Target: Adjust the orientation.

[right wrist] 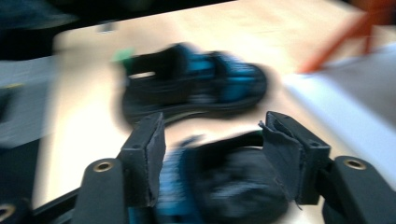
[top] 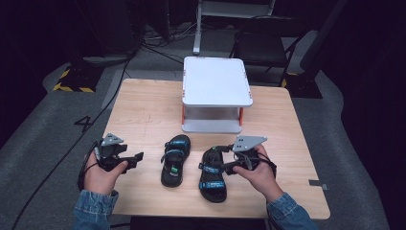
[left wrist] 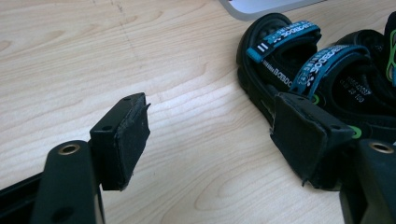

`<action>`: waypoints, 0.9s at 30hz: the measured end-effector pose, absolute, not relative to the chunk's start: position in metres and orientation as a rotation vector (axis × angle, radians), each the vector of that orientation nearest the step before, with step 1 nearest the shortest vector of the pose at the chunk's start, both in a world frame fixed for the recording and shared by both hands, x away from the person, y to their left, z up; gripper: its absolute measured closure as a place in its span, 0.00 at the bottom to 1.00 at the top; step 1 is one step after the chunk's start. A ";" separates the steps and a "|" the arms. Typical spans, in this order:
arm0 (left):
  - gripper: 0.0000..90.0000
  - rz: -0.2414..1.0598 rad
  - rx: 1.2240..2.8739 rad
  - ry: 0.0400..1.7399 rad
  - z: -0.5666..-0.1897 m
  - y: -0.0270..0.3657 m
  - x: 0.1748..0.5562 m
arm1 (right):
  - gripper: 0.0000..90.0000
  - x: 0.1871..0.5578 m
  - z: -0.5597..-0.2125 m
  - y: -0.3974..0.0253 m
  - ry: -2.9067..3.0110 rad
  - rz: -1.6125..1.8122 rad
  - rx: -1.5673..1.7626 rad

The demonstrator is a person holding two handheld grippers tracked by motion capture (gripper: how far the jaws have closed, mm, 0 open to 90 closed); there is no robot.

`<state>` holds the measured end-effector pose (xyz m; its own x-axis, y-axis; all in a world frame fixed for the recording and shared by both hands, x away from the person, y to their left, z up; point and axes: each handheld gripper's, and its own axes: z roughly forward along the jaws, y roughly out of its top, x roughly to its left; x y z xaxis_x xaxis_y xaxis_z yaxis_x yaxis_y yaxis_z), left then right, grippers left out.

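Both tongs hover low over the near half of the light wooden tabletop [top: 143, 110] in the high view. The right gripper [top: 221, 167] sits at the heel end of the right black sandal with blue straps [top: 212, 175], its jaws apart and not clamped on anything. The left gripper [top: 138, 158] stands apart to the left of the left black sandal with blue straps and a green tag [top: 175, 159], jaws also spread. Each sandal's long axis runs from the near edge toward the white two-tier shelf with orange posts [top: 216, 81] at the far edge.

Seen from the left gripper view, the left sandal [left wrist: 299, 70] lies ahead and to the right, partly behind the right-hand jaw.

Though blurred, the right gripper view shows the right sandal [right wrist: 224, 191] between the open jaws, so the right hand is nearer to grasping.
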<state>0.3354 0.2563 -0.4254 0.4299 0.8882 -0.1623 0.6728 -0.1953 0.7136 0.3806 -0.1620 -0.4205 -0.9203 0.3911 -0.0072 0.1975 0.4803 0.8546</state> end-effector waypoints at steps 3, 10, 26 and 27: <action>0.31 0.371 1.946 1.325 -0.427 0.258 0.332 | 0.57 0.397 -0.425 -0.163 2.494 1.363 0.545; 0.31 0.364 1.957 1.340 -0.431 0.260 0.330 | 0.74 0.409 -0.436 -0.155 2.501 1.305 0.511; 0.30 0.337 1.985 1.254 -0.426 0.239 0.356 | 0.95 0.375 -0.396 -0.213 2.669 1.096 0.554; 0.30 0.336 1.985 1.250 -0.426 0.237 0.358 | 0.95 0.370 -0.394 -0.219 2.687 1.089 0.565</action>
